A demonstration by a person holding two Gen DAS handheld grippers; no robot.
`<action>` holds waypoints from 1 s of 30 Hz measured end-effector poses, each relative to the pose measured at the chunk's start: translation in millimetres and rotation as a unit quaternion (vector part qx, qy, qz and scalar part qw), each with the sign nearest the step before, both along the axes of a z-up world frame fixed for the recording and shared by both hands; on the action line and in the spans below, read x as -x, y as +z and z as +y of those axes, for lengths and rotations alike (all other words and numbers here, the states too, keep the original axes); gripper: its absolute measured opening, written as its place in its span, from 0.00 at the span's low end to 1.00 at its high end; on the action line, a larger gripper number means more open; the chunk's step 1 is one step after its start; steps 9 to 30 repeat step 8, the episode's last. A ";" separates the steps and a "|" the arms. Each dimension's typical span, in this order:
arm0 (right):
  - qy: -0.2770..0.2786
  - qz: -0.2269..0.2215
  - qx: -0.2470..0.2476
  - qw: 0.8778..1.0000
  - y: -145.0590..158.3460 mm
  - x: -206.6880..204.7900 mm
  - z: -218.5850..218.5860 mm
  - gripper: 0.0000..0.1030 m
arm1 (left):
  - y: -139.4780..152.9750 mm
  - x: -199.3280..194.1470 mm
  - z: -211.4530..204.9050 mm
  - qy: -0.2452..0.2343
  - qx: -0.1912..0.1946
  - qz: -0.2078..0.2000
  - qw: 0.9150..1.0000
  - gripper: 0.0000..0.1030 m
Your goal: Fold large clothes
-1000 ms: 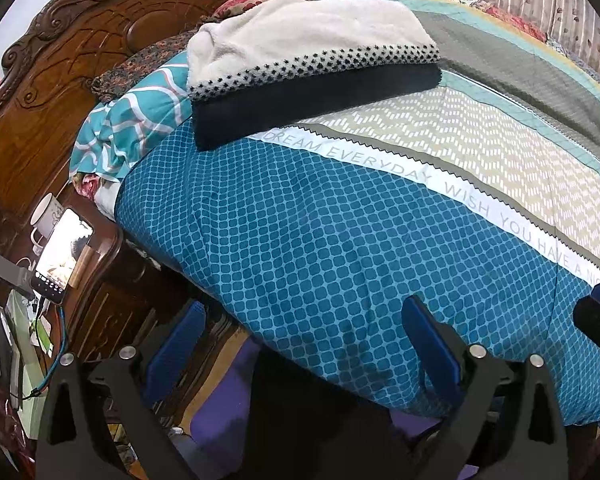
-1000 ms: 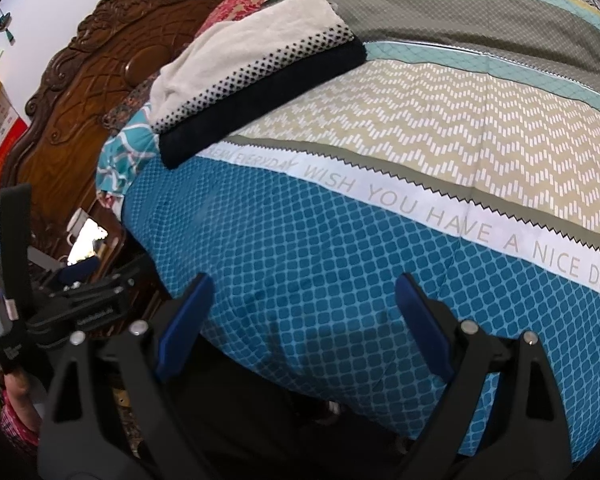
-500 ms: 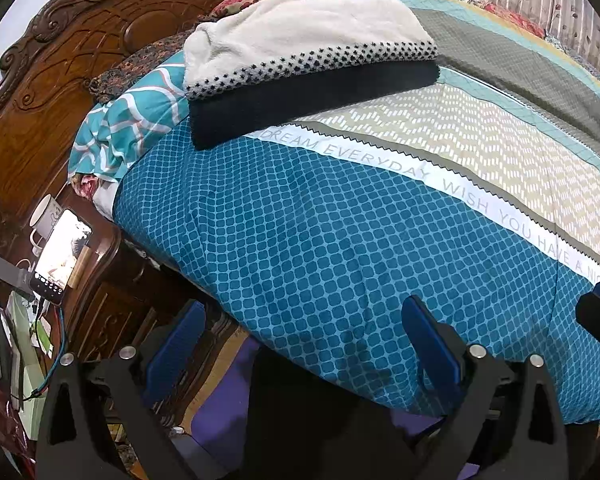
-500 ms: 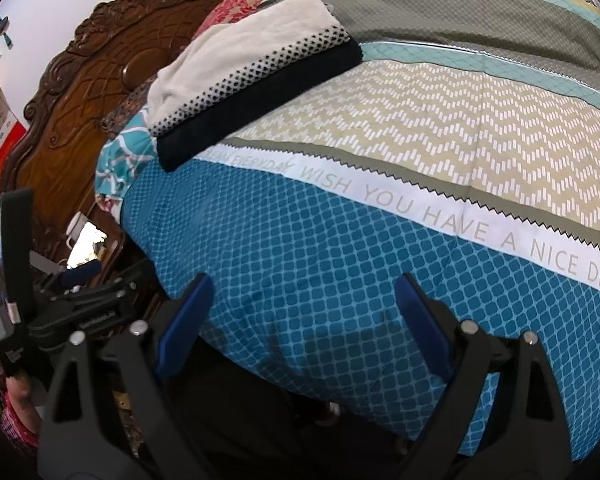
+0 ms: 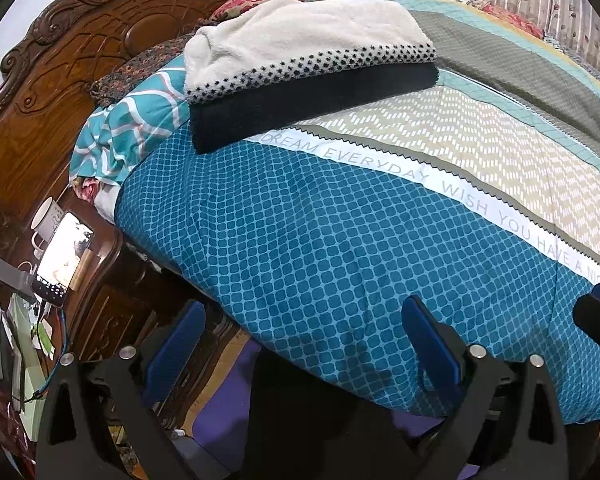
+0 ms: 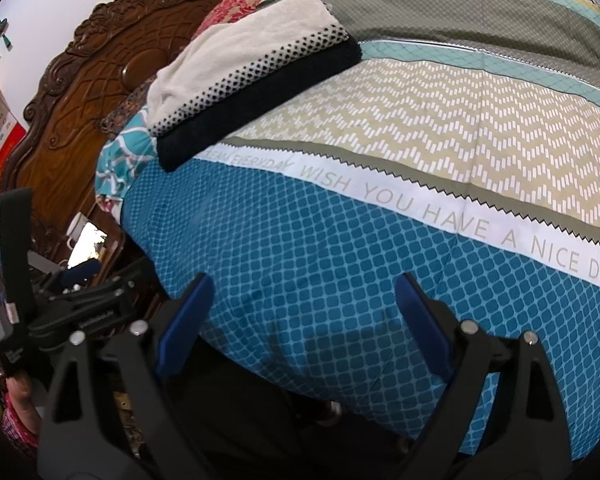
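At the upper middle of the left wrist view, a folded garment [image 5: 300, 76], cream fleece above a dotted band and a dark navy edge, lies flat on the quilt [image 5: 340, 248] near the pillows; in the right wrist view it sits at the upper left [image 6: 252, 76]. Its neat rectangular stack suggests the folding is done or nearly so, and no other loose clothing shows on the bed, so little seems left beyond perhaps squaring the stack.

The left gripper [image 5: 304, 328], at the bottom of its frame, has its blue fingers spread wide and holds nothing. The right gripper [image 6: 300, 300] is likewise spread and empty, low in its own view. Both hover at the near edge of the bed, well apart from the garment.

At the upper left rises a carved wooden headboard [image 5: 68, 64], with a teal patterned pillow [image 5: 132, 132] just beside the garment. At the left edge a lit phone [image 5: 62, 252] and a white mug [image 5: 44, 220] stand on a nightstand. Nothing lies between the grippers and the garment except open quilt.
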State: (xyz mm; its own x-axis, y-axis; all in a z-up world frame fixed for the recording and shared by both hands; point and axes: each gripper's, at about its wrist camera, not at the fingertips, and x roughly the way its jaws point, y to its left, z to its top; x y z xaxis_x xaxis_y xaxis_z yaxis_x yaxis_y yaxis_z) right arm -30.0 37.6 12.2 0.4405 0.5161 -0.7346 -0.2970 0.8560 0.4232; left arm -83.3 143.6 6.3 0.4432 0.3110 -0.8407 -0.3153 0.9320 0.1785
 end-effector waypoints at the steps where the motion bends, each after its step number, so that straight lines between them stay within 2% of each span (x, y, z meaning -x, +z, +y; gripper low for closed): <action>1: 0.000 0.000 0.000 1.000 -0.1 -0.1 -0.1 0.86 | 0.2 0.2 -0.2 0.000 0.001 0.000 1.000 0.93; 30: -0.001 -0.002 0.000 1.000 -0.2 1.5 1.2 0.86 | -0.3 -0.1 -1.2 -0.001 0.004 0.002 1.000 0.93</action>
